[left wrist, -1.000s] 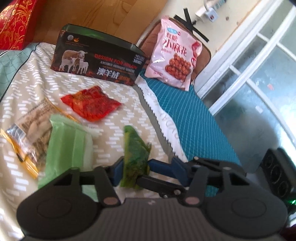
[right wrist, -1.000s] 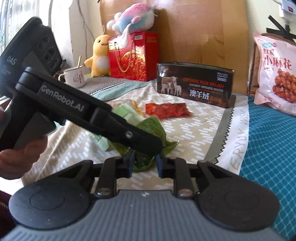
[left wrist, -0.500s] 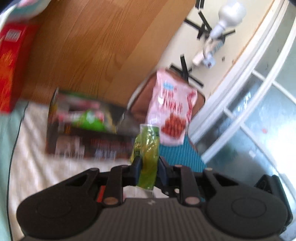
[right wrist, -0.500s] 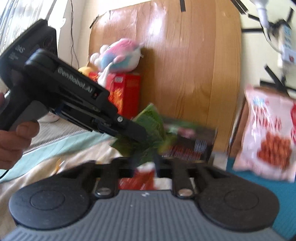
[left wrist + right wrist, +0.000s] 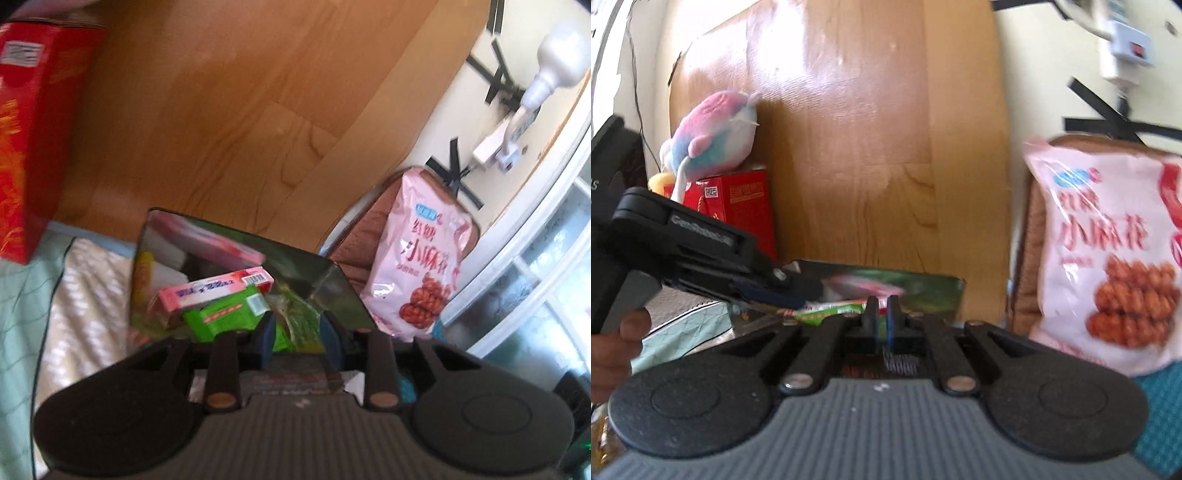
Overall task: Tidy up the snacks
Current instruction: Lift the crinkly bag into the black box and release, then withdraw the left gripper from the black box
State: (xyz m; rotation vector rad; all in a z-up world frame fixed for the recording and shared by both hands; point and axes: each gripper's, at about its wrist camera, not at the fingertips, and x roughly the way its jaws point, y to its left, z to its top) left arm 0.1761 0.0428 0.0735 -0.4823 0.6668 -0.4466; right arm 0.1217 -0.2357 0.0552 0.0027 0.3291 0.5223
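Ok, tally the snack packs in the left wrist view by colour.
Pink: 2, box and large bag
Green: 2, flat pack and crumpled packet
Total: 4; the blurred back of the tin left out.

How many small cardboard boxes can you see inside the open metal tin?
2: a pink cardboard box on top; a green cardboard box just below it. Others may be hidden underneath.

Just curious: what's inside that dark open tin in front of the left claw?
In the tin: a pink box atop a green box, plus a crinkly green packet beside them. Whatever lies beneath is covered.
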